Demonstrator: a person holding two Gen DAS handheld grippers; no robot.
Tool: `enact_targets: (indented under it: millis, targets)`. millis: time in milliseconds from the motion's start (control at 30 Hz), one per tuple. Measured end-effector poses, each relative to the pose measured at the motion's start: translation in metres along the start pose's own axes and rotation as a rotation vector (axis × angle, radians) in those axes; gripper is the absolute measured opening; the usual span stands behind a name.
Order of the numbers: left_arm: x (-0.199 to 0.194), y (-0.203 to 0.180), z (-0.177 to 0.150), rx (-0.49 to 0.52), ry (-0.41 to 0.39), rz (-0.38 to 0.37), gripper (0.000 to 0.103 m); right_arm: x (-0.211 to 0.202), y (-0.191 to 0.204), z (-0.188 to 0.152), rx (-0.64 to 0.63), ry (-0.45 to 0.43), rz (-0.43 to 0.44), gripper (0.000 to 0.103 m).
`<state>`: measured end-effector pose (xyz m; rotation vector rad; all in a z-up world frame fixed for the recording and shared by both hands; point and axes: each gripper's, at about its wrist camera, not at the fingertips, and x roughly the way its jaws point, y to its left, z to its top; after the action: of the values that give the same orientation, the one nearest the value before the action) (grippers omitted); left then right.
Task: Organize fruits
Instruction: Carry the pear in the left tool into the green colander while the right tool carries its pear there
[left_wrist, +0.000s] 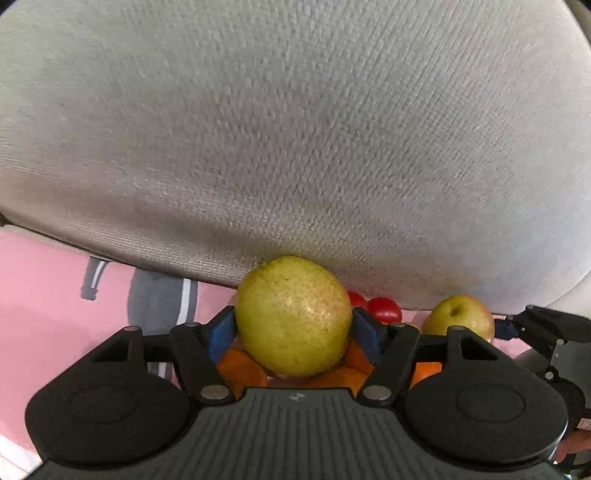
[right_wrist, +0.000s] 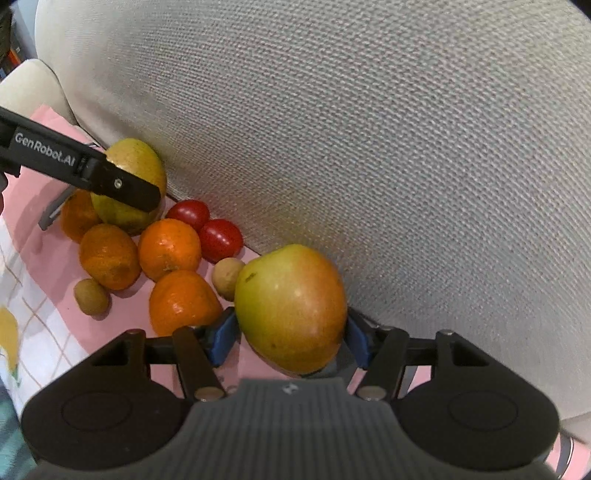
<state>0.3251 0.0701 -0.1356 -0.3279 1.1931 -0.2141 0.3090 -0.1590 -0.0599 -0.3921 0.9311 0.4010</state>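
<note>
Right wrist view: we have the right gripper (right_wrist: 291, 332) clamped on a red-green apple (right_wrist: 291, 308) beside the cushion (right_wrist: 369, 129); the left gripper (left_wrist: 293, 332) seems closed on a green pear (left_wrist: 293, 314), contact unclear. Next, lift both clear. We count four oranges (right_wrist: 169, 249), two tomatoes (right_wrist: 220, 239), two small brown fruits (right_wrist: 91, 296).

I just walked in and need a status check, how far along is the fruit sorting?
Nothing looks sorted yet. In hand: the left gripper brackets a green pear, and the right gripper holds a red-green apple. Left: oranges, two tomatoes and small brown fruits lie mixed on the pink cloth.
</note>
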Motion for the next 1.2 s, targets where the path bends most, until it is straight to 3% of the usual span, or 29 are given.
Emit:
enact_targets:
  millis: [333,667,900,1200]
  targets:
    - [-0.056,-0.024,-0.012,0.075,-0.103,0.018,0.077,-0.063,-0.002,-0.006,0.020,-0.092,0.017,0.059]
    - [-0.105,-0.090,-0.039,0.259,-0.120,-0.077,0.077,-0.150,-0.006,-0.046,0.049,-0.169,0.081,0.059]
    - [-0.104,-0.157,-0.065,0.438,-0.080,-0.149,0.077,-0.178,-0.040,-0.099,0.088,-0.151,0.010,0.059]
    - [-0.055,-0.234,-0.072,0.566,0.051,-0.201,0.077,-0.151,-0.088,-0.146,0.092,-0.046,-0.030,0.059]
